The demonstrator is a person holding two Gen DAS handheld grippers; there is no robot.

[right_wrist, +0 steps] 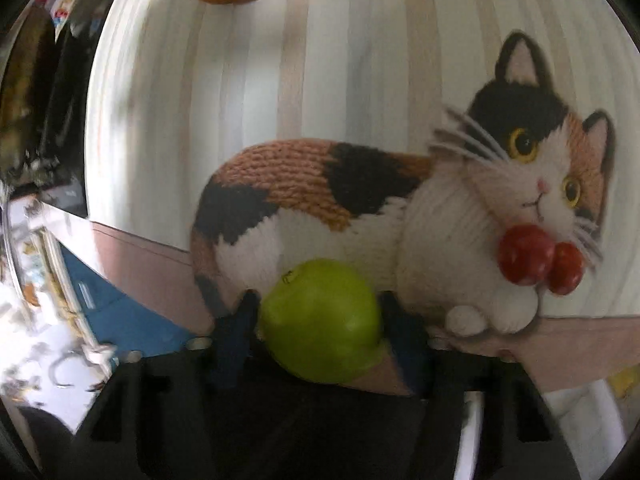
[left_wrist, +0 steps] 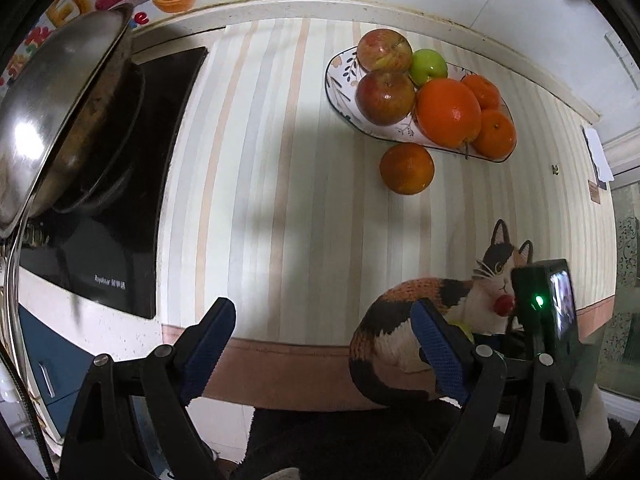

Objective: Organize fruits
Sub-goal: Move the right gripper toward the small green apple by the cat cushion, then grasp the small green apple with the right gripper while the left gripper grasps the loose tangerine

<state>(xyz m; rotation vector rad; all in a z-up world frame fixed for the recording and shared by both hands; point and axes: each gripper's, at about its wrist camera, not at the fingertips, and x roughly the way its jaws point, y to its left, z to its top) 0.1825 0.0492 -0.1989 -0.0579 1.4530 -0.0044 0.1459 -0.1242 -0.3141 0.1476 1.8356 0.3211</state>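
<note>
A patterned plate [left_wrist: 340, 80] at the back of the striped counter holds two red apples [left_wrist: 385, 96], a green apple [left_wrist: 428, 66] and several oranges [left_wrist: 448, 114]. One loose orange [left_wrist: 407, 168] lies on the counter just in front of the plate. My left gripper [left_wrist: 322, 308] hangs open over the counter's front edge, with nothing between its blue pads. My right gripper [right_wrist: 320, 300] is shut on a green apple [right_wrist: 320, 320] at the front edge, beside the cat picture. A sliver of that apple [left_wrist: 464, 330] shows in the left wrist view.
A knitted-look calico cat picture [right_wrist: 320, 184] covers the counter's front right, with two red cherry-like balls [right_wrist: 536, 260] at its chin. A metal pan with a lid [left_wrist: 60, 120] sits on the black cooktop [left_wrist: 120, 248] at left. Blue cabinet fronts [right_wrist: 132, 316] lie below.
</note>
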